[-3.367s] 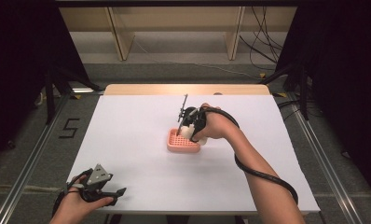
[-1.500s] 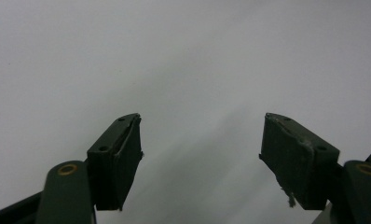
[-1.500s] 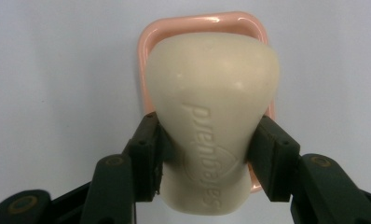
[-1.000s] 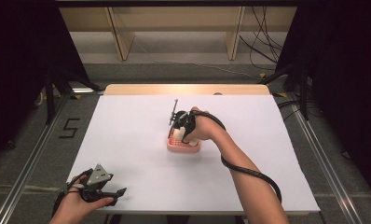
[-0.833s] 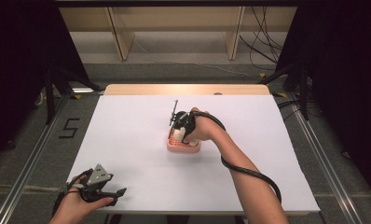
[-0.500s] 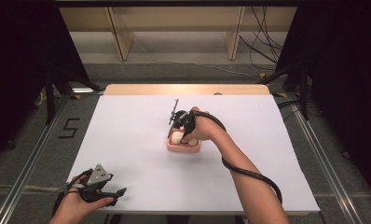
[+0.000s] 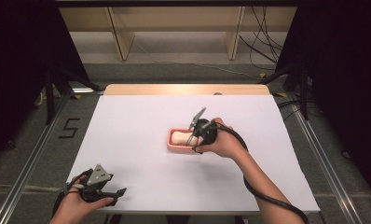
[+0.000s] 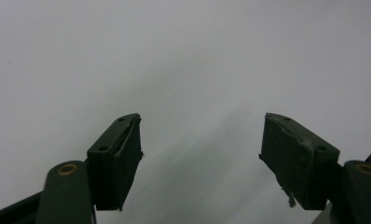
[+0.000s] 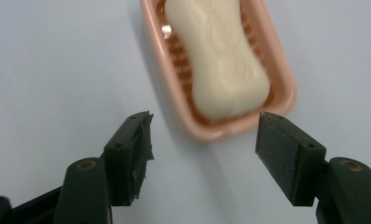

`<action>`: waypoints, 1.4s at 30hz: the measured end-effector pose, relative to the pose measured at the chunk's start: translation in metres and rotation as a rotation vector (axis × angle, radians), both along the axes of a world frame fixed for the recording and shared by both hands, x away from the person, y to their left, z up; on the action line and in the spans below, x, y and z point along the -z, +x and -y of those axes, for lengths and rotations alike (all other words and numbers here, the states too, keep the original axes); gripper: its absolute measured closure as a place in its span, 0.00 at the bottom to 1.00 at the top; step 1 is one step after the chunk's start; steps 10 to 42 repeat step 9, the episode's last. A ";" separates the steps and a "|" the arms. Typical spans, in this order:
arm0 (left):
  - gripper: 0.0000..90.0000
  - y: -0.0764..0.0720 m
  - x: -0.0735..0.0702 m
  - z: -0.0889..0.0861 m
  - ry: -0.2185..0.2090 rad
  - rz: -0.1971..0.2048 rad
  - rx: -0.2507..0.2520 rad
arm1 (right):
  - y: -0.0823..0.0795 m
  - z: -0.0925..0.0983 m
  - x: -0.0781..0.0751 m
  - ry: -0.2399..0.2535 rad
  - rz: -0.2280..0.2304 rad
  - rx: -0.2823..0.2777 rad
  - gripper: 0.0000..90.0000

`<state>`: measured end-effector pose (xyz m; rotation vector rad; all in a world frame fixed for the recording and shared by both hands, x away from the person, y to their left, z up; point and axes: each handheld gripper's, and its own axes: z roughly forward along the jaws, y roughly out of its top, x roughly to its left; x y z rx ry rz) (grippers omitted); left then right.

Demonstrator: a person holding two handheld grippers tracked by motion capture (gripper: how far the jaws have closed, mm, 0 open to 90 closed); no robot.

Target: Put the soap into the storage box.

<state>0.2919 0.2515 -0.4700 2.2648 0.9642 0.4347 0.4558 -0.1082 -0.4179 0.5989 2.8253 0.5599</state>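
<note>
A cream bar of soap lies in a pink soap dish near the middle of the white table. My right gripper hangs at the dish's right end. In the right gripper view the soap rests in the ribbed dish just ahead of my right gripper. Its jaws have just been opening and stand wide apart over bare table, with nothing between them. My left gripper rests at the table's front left corner, and the left gripper view shows that gripper open over the plain white surface.
The white table has a wooden strip along its far edge. A black cable trails from the right gripper along the forearm. Wooden shelving stands beyond the table, and dark curtains hang on both sides.
The right gripper has drawn back to the right off the dish and its jaws have opened. The soap now lies free in the dish. The left hand has not moved.
</note>
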 end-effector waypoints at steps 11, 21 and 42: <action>0.32 0.001 0.002 0.002 -0.015 0.013 -0.022 | -0.060 0.057 0.030 0.107 0.020 0.124 0.40; 0.32 0.001 0.002 0.002 -0.015 0.013 -0.022 | -0.060 0.057 0.030 0.107 0.020 0.124 0.40; 0.32 0.001 0.002 0.002 -0.015 0.013 -0.022 | -0.060 0.057 0.030 0.107 0.020 0.124 0.40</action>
